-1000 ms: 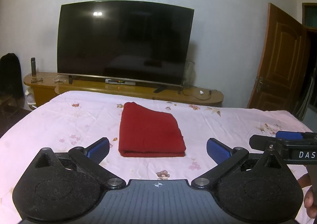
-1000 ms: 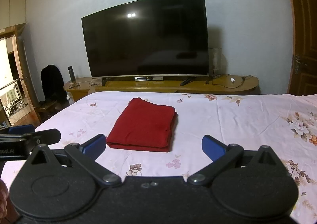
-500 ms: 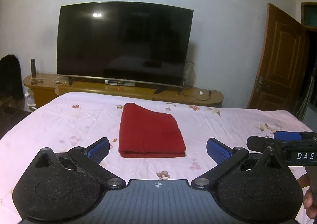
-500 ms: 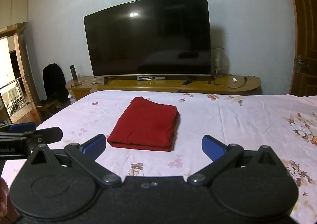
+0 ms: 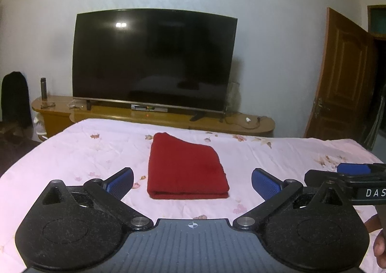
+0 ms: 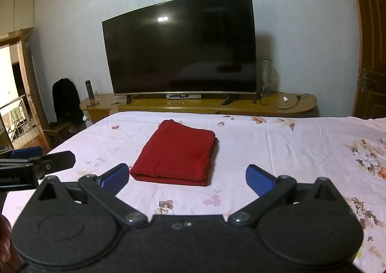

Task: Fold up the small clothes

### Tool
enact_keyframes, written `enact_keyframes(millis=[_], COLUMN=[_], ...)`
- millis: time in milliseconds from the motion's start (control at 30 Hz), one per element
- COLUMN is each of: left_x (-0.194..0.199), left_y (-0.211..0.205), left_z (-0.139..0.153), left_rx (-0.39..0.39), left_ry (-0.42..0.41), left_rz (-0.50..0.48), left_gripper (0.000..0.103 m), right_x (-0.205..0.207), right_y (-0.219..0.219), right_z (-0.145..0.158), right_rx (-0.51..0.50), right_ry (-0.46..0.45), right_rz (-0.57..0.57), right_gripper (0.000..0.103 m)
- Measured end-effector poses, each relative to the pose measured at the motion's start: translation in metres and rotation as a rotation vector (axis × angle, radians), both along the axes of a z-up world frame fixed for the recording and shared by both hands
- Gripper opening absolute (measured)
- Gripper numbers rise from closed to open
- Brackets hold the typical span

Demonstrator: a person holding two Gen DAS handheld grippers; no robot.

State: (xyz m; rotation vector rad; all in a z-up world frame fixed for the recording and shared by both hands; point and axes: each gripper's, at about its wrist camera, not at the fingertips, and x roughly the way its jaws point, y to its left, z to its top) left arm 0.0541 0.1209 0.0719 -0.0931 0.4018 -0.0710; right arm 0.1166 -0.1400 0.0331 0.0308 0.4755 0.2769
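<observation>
Centrally placed on the pink floral bedspread (image 5: 72, 152): a folded red cloth (image 5: 185, 169), layered edge toward the lower frame, bare sheet on every side and wide room to the right in the right wrist view. Beyond the bed's far edge, a wooden TV stand (image 5: 168, 118) bearing a dark television (image 5: 154, 58). Held level above the near bedspread, left gripper (image 5: 192, 182) with blue pads spread wide, touching nothing; likewise right gripper (image 6: 187, 178), fingers well apart, clear of the red cloth (image 6: 176, 152). Seen only from the left wrist: a brown door (image 5: 342, 75) ajar at right. Seen only from the right wrist: a lit doorway (image 6: 12, 94) at left.
</observation>
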Motion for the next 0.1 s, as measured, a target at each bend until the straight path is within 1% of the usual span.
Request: enact_keyframes(millis=[100], left_x=[-0.0004], left_y=[-0.0019], left_z=[-0.0007], left_rx=[-0.001], left_ry=[0.006], left_rz=[-0.004], left_gripper=[0.103], right_x=[0.0014], right_y=[-0.0005], right_z=[0.0008], right_rx=[0.000], right_ry=[-0.003], right_rz=[0.006], right_gripper=[0.102])
